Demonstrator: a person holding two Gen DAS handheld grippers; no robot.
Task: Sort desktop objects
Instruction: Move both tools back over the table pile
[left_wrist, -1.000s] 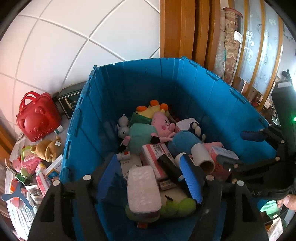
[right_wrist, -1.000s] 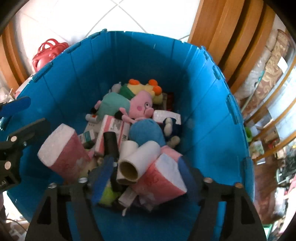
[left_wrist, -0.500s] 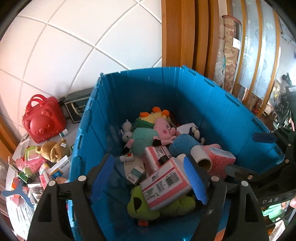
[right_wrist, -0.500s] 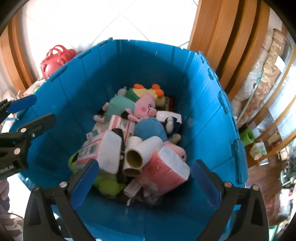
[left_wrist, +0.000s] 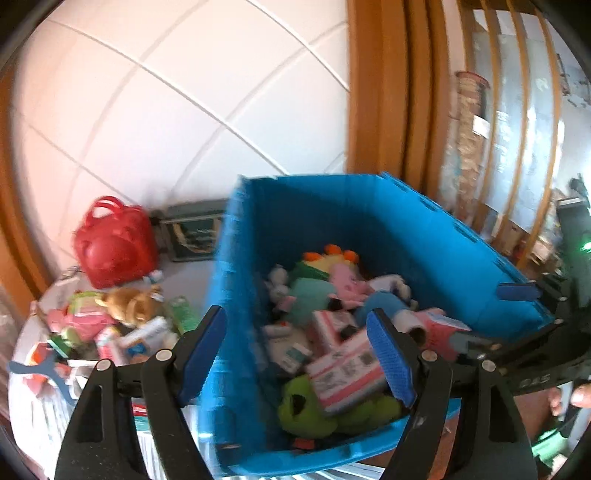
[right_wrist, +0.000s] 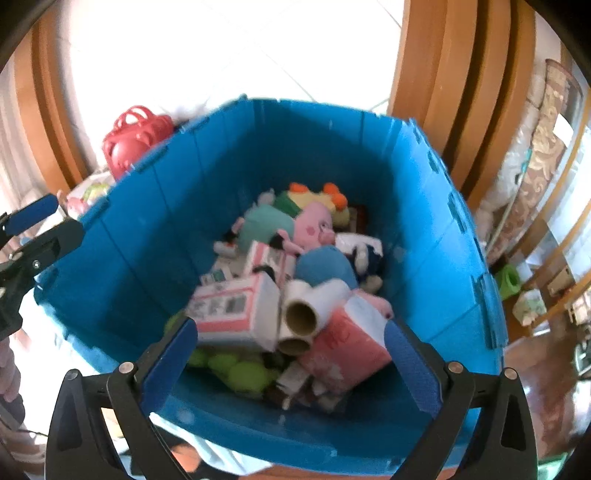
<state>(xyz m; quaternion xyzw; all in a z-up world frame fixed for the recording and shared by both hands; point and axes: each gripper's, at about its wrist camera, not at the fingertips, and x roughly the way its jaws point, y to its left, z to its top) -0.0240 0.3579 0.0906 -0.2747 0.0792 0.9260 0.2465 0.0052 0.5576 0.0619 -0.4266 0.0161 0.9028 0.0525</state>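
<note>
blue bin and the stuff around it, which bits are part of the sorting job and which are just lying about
Part of the job: blue bin, tissue pack, cardboard tubes, pink pig toy, brown bear toy, red bag.

Just there: tiled wall, wooden frame.

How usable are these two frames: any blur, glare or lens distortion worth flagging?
Left wrist view: motion blur smears the blue bin and the toys beside it; fisheye bends the wall tile lines. Right wrist view: the tiled wall is blown out to white, the pink box is soft, and the wooden frame curves.
</note>
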